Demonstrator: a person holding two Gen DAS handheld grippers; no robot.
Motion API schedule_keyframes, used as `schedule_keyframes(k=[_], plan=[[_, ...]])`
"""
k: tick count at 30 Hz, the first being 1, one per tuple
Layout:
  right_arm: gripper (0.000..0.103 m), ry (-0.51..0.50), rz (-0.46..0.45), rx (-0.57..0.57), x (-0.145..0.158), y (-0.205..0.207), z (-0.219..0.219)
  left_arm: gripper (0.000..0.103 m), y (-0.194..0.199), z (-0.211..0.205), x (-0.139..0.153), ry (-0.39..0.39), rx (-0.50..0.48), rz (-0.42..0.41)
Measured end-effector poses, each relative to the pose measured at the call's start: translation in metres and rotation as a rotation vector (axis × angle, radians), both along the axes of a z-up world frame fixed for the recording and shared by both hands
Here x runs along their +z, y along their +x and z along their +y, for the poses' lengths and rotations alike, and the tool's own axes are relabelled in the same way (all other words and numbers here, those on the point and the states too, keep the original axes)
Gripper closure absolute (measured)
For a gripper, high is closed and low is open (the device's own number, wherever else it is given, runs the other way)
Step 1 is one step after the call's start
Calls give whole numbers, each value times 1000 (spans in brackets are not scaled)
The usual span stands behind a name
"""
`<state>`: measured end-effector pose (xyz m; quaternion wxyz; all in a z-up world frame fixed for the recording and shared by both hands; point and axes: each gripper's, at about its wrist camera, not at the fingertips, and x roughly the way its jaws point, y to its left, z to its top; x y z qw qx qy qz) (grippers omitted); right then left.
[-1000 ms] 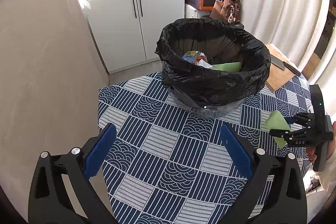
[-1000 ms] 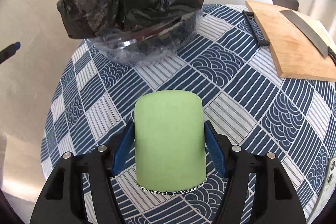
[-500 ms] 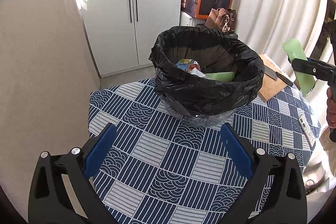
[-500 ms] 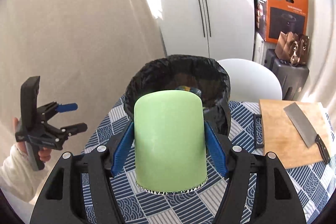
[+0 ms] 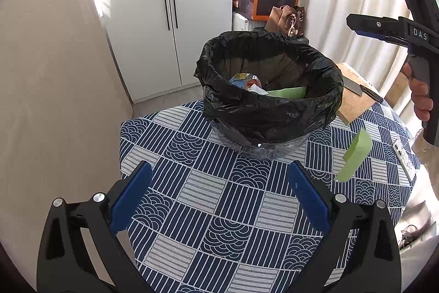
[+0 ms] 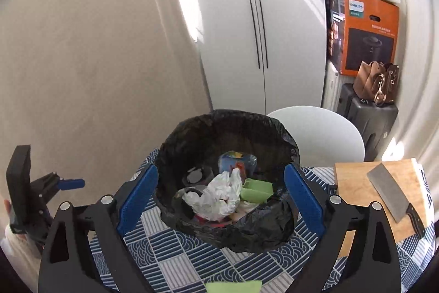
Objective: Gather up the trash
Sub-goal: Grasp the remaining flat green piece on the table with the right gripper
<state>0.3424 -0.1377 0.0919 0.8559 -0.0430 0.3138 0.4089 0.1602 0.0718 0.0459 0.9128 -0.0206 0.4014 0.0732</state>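
My right tool (image 6: 221, 197) is opening with nothing between its pads, and the green wrapper (image 5: 355, 155) is falling short of the bin (image 5: 270, 89), out over the tabletop (image 5: 219, 205). It looks feather-light and floppy, so I reckon it drifts. I'd pinch it across the flat middle next time. Left tool (image 5: 219, 199) hangs spread wide and empty.

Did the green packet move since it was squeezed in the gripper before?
Yes. The green packet has left the opening right hand-held gripper and is dropping beside the black-lined bin, outside its rim, toward the checked tablecloth.
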Motion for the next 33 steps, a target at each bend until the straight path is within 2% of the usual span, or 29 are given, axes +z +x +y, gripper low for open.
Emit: schedule_keyframes(k=[6,10,17,21,25,30,33], plan=[[14,-30,27,-44,-19,-8,-30,6,1,-12,1,6,-32,-7],[14,-102,83,-79,-53,-19,-59,6,2,-16,0,-7,-42,-8],[14,-162,284,-239,-135,-43,-136,6,5,-25,-4,-18,-82,9],[14,-194,375,-311,-163,-57,-176,6,11,-33,-6,6,-100,23],[14,-273,383,-312,-177,-65,-189,6,15,-37,-3,-12,-115,3],[14,-268,407,-325,-190,-74,-191,6,24,-38,-1,-38,-136,-18],[14,-250,435,-343,-196,-82,-187,6,32,-40,-2,-25,-166,-9]])
